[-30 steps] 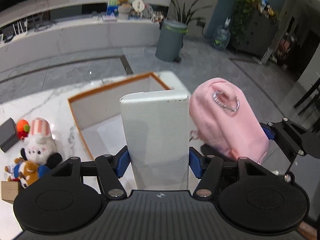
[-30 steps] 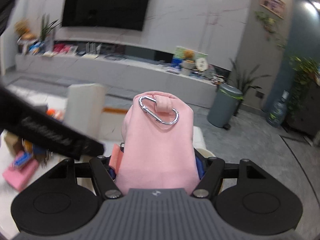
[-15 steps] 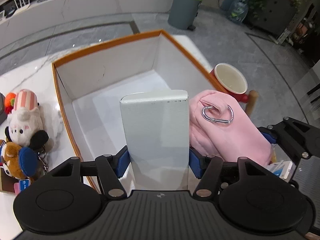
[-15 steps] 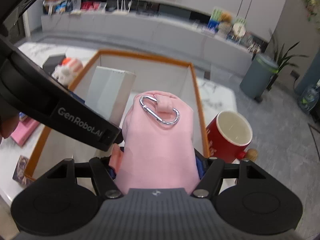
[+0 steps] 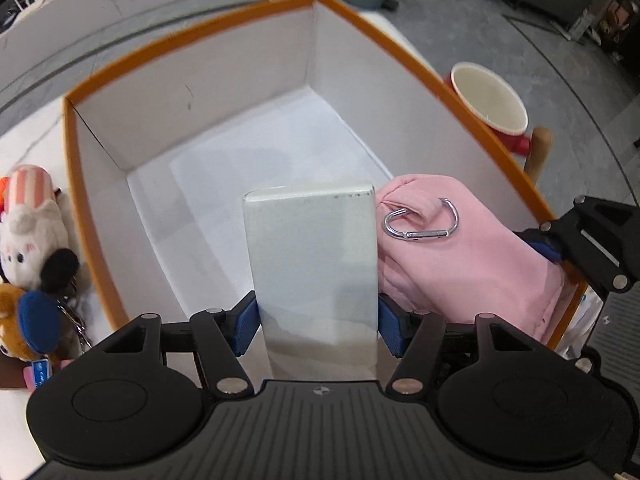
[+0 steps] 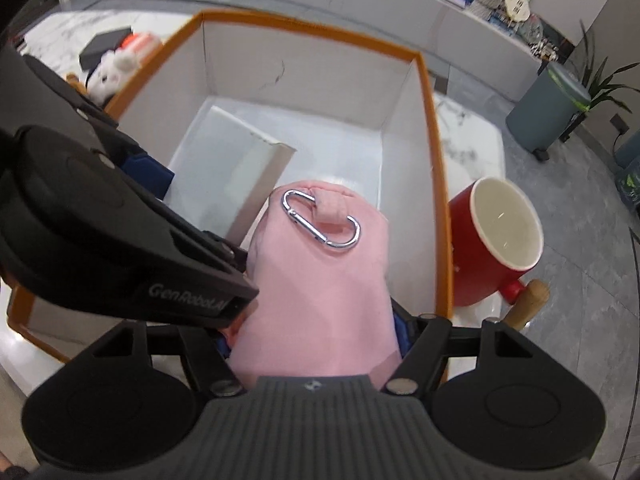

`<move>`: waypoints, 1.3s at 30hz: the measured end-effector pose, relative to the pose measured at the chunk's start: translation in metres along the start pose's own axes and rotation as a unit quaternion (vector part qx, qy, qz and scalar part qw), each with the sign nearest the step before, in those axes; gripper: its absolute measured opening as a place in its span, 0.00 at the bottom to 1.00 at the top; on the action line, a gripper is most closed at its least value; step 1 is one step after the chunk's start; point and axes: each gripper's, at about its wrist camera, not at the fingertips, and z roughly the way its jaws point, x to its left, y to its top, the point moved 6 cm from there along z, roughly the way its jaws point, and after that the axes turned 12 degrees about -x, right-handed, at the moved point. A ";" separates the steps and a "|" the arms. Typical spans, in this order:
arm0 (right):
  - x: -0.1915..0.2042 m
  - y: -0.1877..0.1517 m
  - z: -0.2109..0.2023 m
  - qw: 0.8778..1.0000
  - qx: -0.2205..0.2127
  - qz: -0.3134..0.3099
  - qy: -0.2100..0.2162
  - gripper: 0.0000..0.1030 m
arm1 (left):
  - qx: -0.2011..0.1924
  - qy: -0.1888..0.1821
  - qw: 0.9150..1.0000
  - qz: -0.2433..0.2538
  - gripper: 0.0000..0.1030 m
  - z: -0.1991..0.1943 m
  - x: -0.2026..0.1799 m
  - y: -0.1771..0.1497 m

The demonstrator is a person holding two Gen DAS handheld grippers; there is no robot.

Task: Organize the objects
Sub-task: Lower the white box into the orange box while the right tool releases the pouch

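Observation:
My left gripper (image 5: 318, 330) is shut on a tall white carton (image 5: 312, 256), which its blue pads clamp on both sides. It hangs tilted down over the inside of a large open box with white walls and an orange rim (image 5: 192, 36). My right gripper (image 6: 316, 340) is shut on a soft pink pouch (image 6: 320, 288) with a silver carabiner (image 6: 320, 220) at its top. The pouch (image 5: 460, 268) sits just right of the carton, over the box's right side. In the right wrist view the carton (image 6: 256, 172) reaches down toward the box floor; whether it touches is hidden.
A red mug (image 6: 496, 240) with a cream inside stands on the marble table just outside the box's right wall, with a wooden knob (image 6: 528, 304) beside it. Plush toys (image 5: 32, 232) lie left of the box, and a black case (image 6: 104, 46) lies farther back.
Both grippers have tipped downward and sunk over the open box with their loads. The views went from the room to the box's inside. Both grips are unchanged.

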 end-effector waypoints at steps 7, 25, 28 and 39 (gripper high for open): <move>0.007 -0.005 0.005 0.999 -0.007 -0.035 -0.008 0.74 | 0.019 0.005 1.000 -0.010 0.70 0.001 0.000 0.000; 0.004 0.007 -0.025 0.998 -0.037 -0.023 -0.035 0.88 | -0.029 -0.024 0.999 -0.040 0.87 -0.027 0.003 0.030; 0.004 0.015 -0.037 0.998 -0.052 -0.015 -0.043 0.88 | -0.040 -0.023 0.998 -0.042 0.87 -0.039 0.005 0.035; 0.033 0.048 -0.081 0.993 -0.102 -0.015 -0.062 0.89 | -0.081 -0.017 0.995 -0.049 0.87 -0.085 0.029 0.038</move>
